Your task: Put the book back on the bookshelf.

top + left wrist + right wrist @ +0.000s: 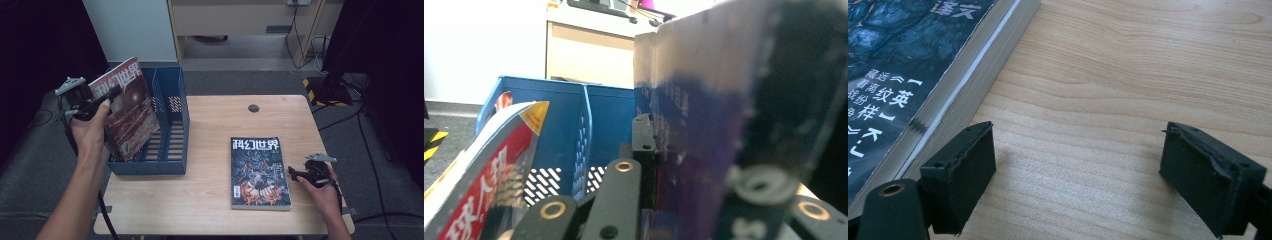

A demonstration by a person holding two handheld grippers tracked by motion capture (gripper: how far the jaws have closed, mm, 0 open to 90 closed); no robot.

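1. High view. The left gripper (100, 102) is clenching a red-covered magazine (125, 112) by its top corner and holding it tilted over the left compartment of the blue file rack (172, 125), which is standing at ten o'clock on the wooden table (210, 195). A second, dark-covered magazine (259, 172) is lying flat at four o'clock, and the right gripper (292, 175) is resting just beside its right edge, at three o'clock from it.

2. Left gripper view. The jaws are pressing tight on the held magazine (704, 150), whose dark back cover is rising at one o'clock. Another red magazine (489, 175) is leaning at eight o'clock, and the rack's divider (583, 145) is standing behind, at eleven o'clock.

3. Right gripper view. The right gripper (1078, 175) is standing released, jaws spread wide over bare wood and touching nothing. The flat magazine's page edge (963, 85) is running past the left pad (960, 175), close beside it but apart.

4. Handling, as a judgement. The flat magazine is looking thick, fairly light, bendable and glossy, so it is likely to sag or slip; gripping deep over the free page edge, near its middle, is looking soundest.
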